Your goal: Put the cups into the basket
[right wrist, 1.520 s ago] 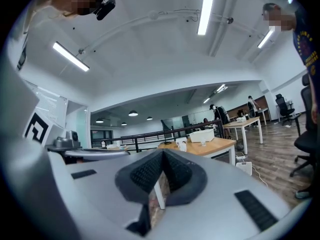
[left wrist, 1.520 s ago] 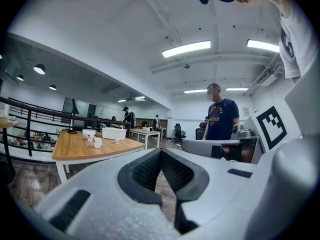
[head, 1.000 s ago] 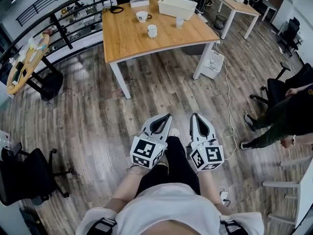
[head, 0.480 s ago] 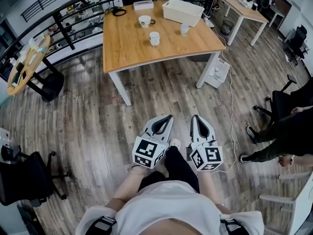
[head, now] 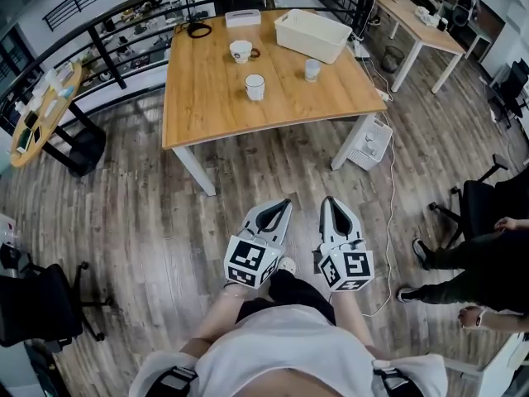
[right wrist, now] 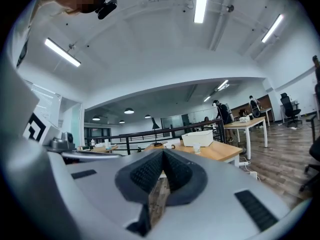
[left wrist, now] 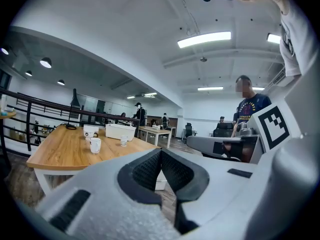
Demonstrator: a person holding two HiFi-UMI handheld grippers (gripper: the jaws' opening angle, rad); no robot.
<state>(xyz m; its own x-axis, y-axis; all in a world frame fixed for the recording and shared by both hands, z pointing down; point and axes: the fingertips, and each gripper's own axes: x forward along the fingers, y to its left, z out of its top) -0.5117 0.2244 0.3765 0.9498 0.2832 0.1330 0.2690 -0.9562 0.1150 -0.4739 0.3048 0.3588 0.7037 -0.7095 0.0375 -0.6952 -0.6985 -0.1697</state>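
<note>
Cups (head: 254,87) stand on the counter (head: 198,106) well ahead of the fingers (head: 282,214), both pairs closed together, empty; left gripper (head: 284,203) nearer two, right gripper (head: 330,202) nearer the one by the basket (head: 312,35).
</note>
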